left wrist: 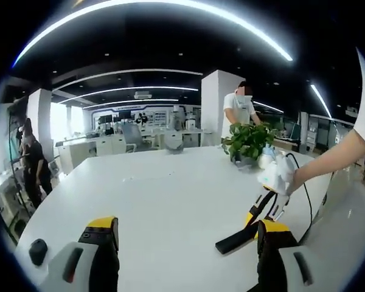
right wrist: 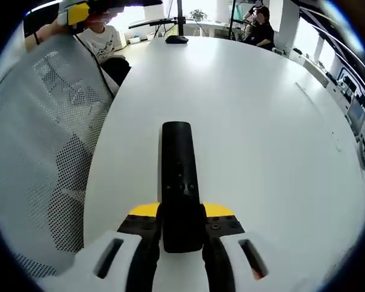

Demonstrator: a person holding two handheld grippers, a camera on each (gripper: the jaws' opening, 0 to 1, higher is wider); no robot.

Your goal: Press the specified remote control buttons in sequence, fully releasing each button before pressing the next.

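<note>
One slim black remote (left wrist: 237, 238), seen from my left gripper (left wrist: 185, 234) with jaws spread apart, hangs over the white table (left wrist: 170, 194); my right gripper (right wrist: 181, 234) clamps its near end.

This is a large open-plan office or showroom-like workspace: a broad white tabletop (left wrist: 170, 194) with a rounded edge sits under a dark ceiling crossed by long curved strip lights (left wrist: 170, 12), with white square pillars (left wrist: 216, 106) rising between rows of white desks (left wrist: 91, 149) and office chairs (left wrist: 134, 135) farther back. A potted green plant (left wrist: 249, 141) stands on the tabletop, and people (left wrist: 240, 109) stand or sit about at workstations. In the right gripper view, a mesh-backed white chair (right wrist: 42, 152) is drawn up to the tabletop, and monitors (right wrist: 356, 112) line a desk along the far side.
</note>
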